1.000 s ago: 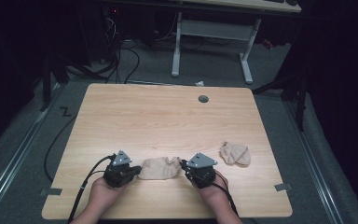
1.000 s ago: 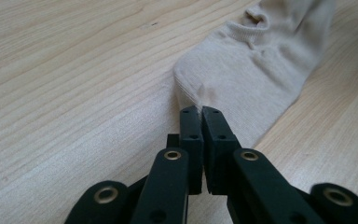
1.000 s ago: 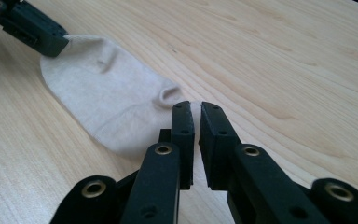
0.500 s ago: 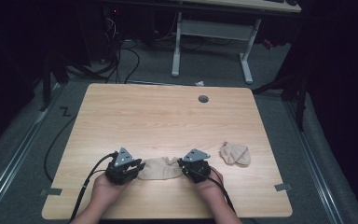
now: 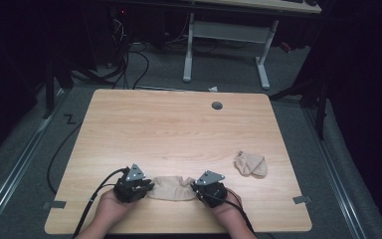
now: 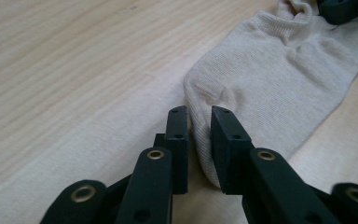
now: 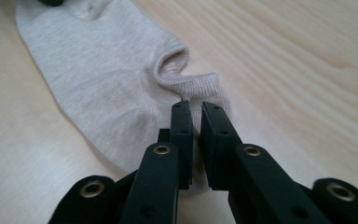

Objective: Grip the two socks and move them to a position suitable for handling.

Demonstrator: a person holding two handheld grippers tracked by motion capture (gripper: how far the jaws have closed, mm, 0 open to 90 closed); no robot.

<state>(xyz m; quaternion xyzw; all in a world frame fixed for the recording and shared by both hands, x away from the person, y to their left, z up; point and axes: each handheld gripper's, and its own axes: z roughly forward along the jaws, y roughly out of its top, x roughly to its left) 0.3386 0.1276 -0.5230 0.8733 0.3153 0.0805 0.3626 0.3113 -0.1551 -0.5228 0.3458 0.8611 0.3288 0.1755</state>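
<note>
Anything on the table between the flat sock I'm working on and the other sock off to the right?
Nothing: in the high view, bare wood separates the flat sock from the bunched sock, apart from the right gripper at the flat sock's end.

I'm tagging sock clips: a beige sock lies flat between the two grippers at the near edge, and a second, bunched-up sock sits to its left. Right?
Not quite. The flat beige sock does lie between the left gripper and the right gripper near the table's front edge, but the bunched-up sock sits to its right, not its left, as the high view shows.
</note>
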